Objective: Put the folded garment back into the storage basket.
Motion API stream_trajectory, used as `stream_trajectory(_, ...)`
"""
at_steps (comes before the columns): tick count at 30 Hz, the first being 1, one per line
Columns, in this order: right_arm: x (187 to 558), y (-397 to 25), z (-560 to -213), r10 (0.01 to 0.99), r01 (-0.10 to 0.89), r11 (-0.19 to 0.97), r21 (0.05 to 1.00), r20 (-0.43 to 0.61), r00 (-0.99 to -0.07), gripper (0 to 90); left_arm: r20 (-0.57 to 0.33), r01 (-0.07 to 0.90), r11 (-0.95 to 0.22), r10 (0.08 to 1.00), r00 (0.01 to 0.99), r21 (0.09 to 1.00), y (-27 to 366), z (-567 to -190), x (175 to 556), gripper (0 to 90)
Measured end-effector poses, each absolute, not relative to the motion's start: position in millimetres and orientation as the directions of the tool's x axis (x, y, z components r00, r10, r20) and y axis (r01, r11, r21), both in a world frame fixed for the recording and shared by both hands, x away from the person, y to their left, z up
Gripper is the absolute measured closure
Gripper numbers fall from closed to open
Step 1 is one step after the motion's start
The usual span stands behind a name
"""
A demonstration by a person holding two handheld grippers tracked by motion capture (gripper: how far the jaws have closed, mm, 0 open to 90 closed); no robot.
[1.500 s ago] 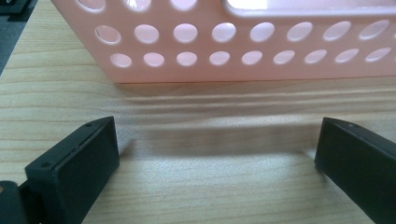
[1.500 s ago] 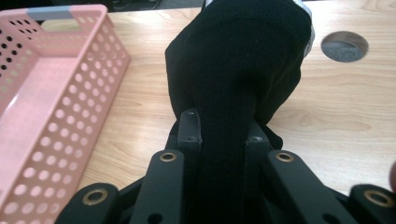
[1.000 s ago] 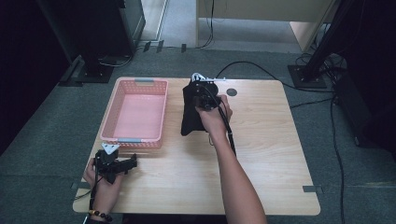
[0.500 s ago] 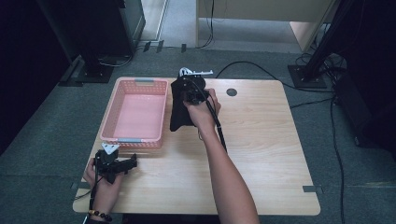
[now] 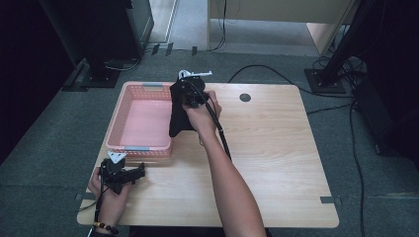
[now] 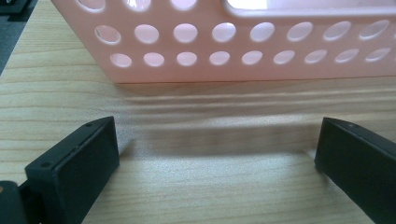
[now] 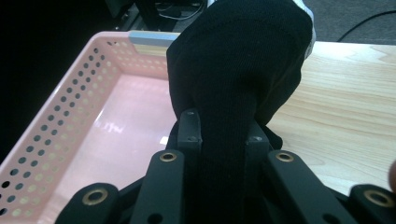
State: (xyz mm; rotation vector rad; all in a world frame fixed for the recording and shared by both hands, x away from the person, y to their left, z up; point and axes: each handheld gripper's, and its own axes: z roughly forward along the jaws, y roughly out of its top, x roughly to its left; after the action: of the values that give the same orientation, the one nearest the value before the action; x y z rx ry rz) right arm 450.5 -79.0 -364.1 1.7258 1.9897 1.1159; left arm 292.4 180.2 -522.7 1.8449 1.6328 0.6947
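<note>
Work in hand: a black knitted cloth (image 5: 179,116) is being carried toward a pink basket (image 5: 129,101); this is judged from how things lie.
Done so far: the cloth is lifted off the table (image 5: 276,148) and is clamped in the right gripper (image 5: 190,94), a little above the middle of the high view.
Left to do: the cloth is judged not yet lowered into the basket, whose floor is seen bare; a move over the rim and a release are still called for.
Where the cloth is: it hangs at the basket's right rim in the high view, its lower end draped down beside the wall; whether it touches the rim cannot be told.
Right gripper: its jaws are closed tightly on a fold of the cloth (image 7: 233,93), seen in the lower middle of the right gripper view.
Left gripper: its jaws are held wide apart with nothing between them, just short of the basket wall (image 6: 243,42); the left gripper (image 5: 121,173) lies at the lower left of the high view.
Cloth: soft, ribbed knit, matt black, bunched into a rounded mass.
Basket: rigid glossy pink plastic, rectangular, walls pierced by rows of round holes, floor smooth and shiny.
Table: pale wood grain, flat, rounded corners.
</note>
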Motion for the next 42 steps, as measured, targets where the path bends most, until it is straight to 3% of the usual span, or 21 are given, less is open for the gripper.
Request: stream_trajectory(42, 464.7, 13.8, -372.5, 0.895, 0.734, 0.058, 0.677, 0.290, -0.338, 76.7, 0.009, 0.695, -0.090, 0.993, 0.119, 0.713, 180.3, -522.6, 292.4, 0.0)
